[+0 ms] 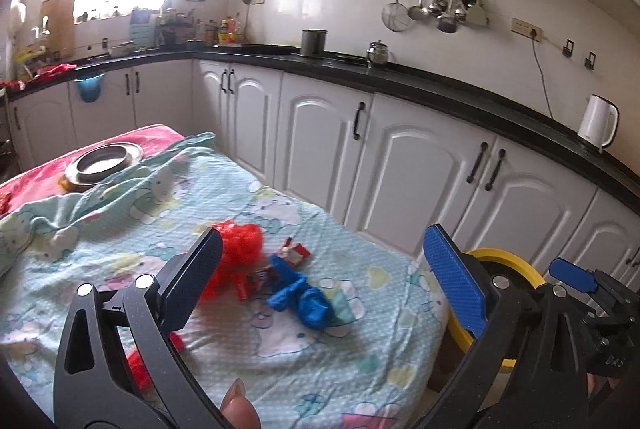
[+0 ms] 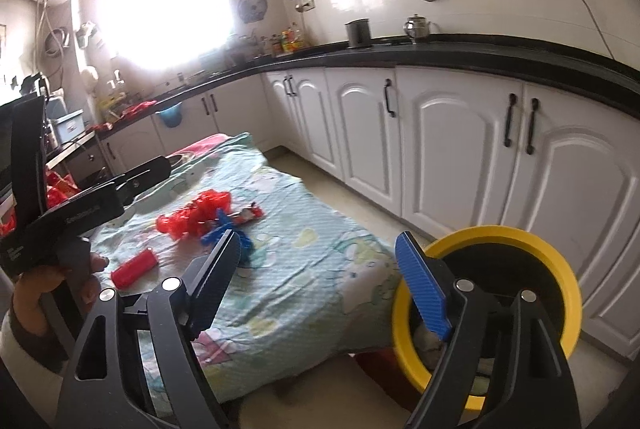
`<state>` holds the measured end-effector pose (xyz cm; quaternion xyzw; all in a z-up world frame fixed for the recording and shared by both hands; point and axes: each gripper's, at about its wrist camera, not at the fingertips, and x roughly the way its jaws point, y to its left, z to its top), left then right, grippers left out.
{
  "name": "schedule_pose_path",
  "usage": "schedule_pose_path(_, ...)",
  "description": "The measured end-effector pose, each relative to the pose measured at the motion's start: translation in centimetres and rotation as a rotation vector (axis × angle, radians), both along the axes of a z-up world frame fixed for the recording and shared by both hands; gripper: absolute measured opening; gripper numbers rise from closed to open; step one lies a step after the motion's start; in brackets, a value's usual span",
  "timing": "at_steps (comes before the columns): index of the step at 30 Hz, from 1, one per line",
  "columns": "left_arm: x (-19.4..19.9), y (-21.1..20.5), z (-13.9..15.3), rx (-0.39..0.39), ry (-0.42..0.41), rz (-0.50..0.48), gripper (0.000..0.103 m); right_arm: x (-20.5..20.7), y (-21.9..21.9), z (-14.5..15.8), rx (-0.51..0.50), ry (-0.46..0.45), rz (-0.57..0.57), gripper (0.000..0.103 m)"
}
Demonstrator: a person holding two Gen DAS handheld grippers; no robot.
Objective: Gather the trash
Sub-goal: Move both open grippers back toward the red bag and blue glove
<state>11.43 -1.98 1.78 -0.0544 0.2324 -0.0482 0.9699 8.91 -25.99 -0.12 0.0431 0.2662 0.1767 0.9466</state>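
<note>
Trash lies on a table under a light-blue cartoon cloth [image 1: 280,357]: a red plastic bag [image 1: 236,261], a blue crumpled piece [image 1: 304,299], a red and white wrapper [image 1: 296,253] and a red roll [image 2: 134,267]. A yellow-rimmed black bin [image 2: 560,269] stands on the floor at the table's right end; it also shows in the left wrist view [image 1: 508,259]. My left gripper [image 1: 320,269] is open and empty above the trash pile. My right gripper [image 2: 320,261] is open and empty, between the table edge and the bin.
A metal bowl [image 1: 102,163] sits at the table's far end on a pink cloth [image 1: 44,173]. White cabinets [image 1: 400,157] with a black counter run along the right and back. A white kettle [image 1: 598,123] stands on the counter. Floor shows between table and cabinets [image 2: 320,185].
</note>
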Motion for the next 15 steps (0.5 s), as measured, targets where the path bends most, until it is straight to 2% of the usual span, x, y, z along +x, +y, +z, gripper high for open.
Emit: schedule_pose_path(15,1.2,6.0,-1.3,-0.003,0.045,0.134,0.092,2.7,5.1,-1.5,-0.007,0.050,0.097,0.078)
